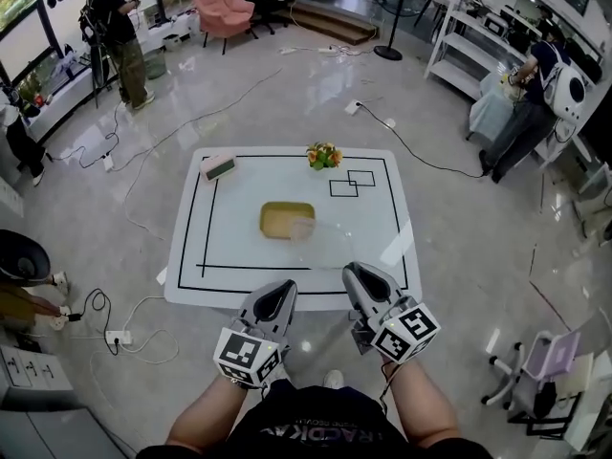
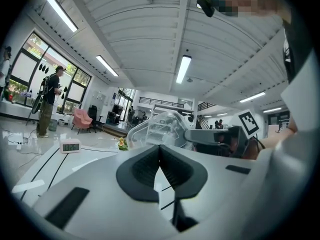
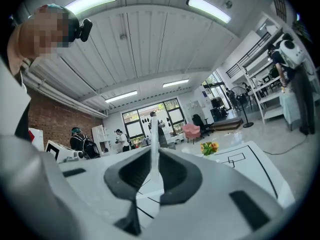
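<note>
The clear plastic cover (image 1: 320,240) hangs over the near half of the counter (image 1: 382,220), pinched by its edge in my right gripper (image 1: 357,272). In the right gripper view, that edge (image 3: 154,134) stands as a thin pale strip rising between the fingers (image 3: 176,176), which are closed on it. From the left gripper view the cover (image 2: 159,128) shows as a domed, see-through shell held up off the surface, with the right gripper (image 2: 216,136) behind it.

In the head view the cover's far side overlaps the yellow tray (image 1: 283,220), which sits flat near the middle of the counter inside the black border lines. I cannot tell whether the cover touches the tray.

My left gripper (image 1: 280,288) hovers at the near edge of the counter, just beside the right one, and holds nothing. Its fingers (image 2: 145,171) are pressed together at the tips.

Further out, a small digital clock (image 1: 220,167) stands at the far left corner of the counter, and a little bunch of yellow and orange flowers (image 1: 324,155) sits at the middle of the far edge. Two overlapping black squares are drawn near the flowers. Cables trail across the floor, and a pink armchair (image 1: 225,10) stands well beyond the counter.
</note>
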